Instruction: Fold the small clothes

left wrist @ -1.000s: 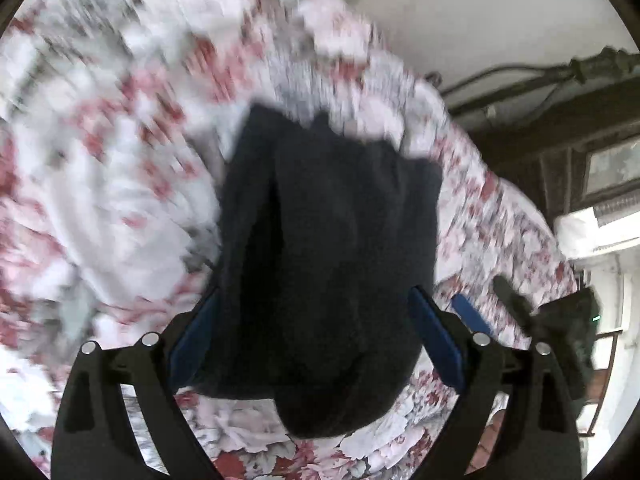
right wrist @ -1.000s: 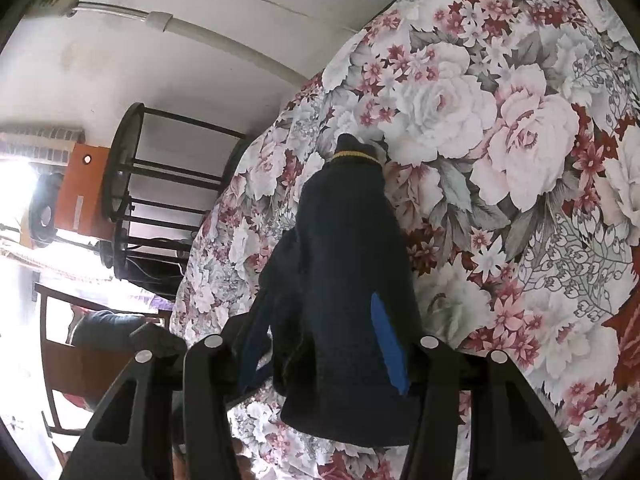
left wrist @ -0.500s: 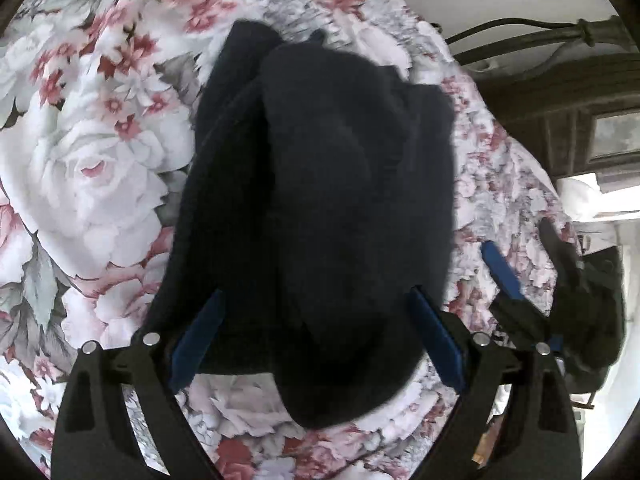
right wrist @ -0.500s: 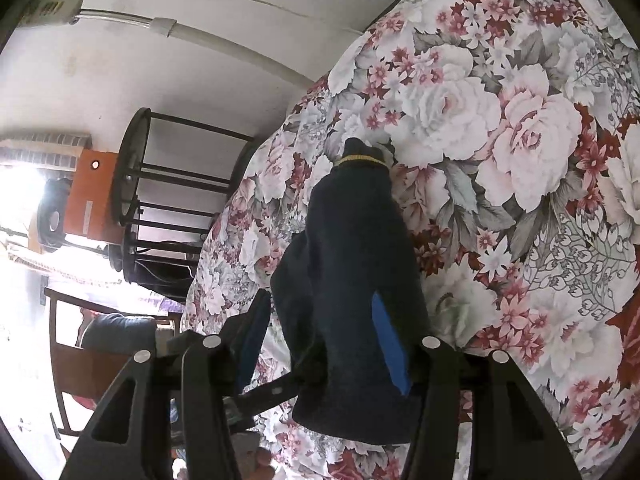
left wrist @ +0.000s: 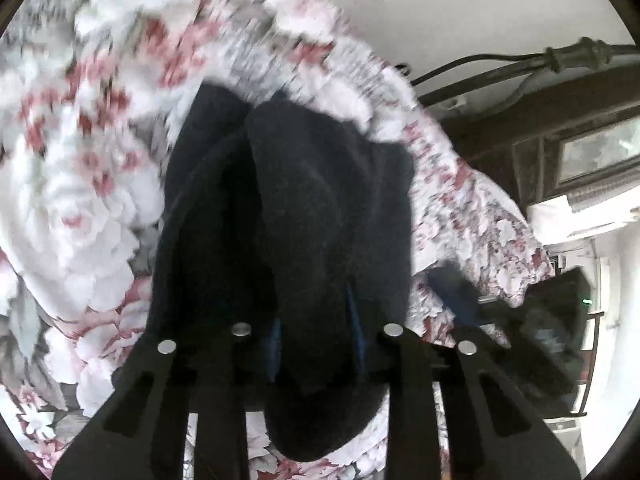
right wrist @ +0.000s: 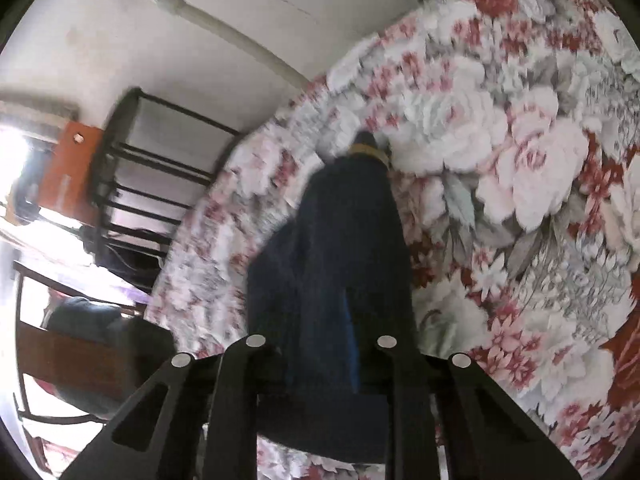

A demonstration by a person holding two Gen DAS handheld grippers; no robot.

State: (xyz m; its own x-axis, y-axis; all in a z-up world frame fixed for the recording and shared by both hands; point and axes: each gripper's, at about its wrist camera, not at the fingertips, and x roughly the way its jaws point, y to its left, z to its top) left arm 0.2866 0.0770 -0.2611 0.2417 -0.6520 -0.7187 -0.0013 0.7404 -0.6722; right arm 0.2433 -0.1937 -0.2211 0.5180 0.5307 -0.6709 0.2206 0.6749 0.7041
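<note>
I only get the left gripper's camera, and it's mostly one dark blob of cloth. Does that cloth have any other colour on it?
Observer: Yes. In the right camera the dark cloth ends in a narrow yellowish band at its far tip.
Operator: What's the other gripper up to?
Observer: The right gripper is closing, with a fold of the same cloth between its fingers.
Operator: Anything beyond the flowered bed?
Observer: A black metal rack stands past the flowered bedcover, with an orange box beside it.
</note>
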